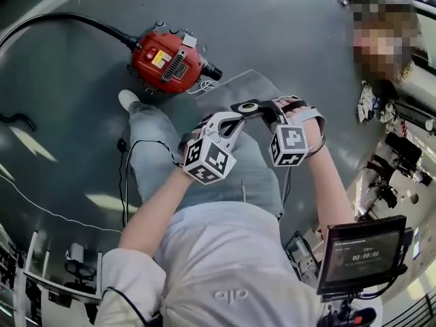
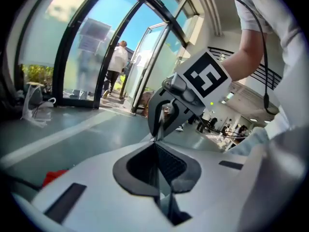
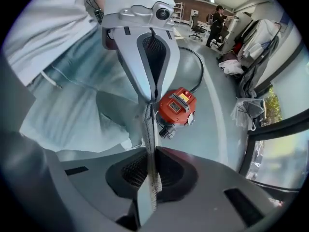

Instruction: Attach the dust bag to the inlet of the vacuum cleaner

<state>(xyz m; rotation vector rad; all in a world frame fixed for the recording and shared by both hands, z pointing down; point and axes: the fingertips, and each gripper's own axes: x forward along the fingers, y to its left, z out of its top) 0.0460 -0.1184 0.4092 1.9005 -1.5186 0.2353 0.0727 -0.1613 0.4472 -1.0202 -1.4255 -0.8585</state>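
The red vacuum cleaner lies on the grey floor ahead of my feet, and its black inlet stub points toward me. It shows again in the right gripper view. The dust bag is a thin, pale translucent sheet that hangs in front of my legs. Both grippers meet over it at waist height, tip to tip. My left gripper is shut on the bag's top edge. My right gripper points down, shut on the same meshed edge strip.
A black hose runs from the vacuum to the far left. My shoe stands beside the vacuum, with a thin cable on the floor. A screen on a stand is at my right, clutter and a person beyond. Glass doors lie ahead.
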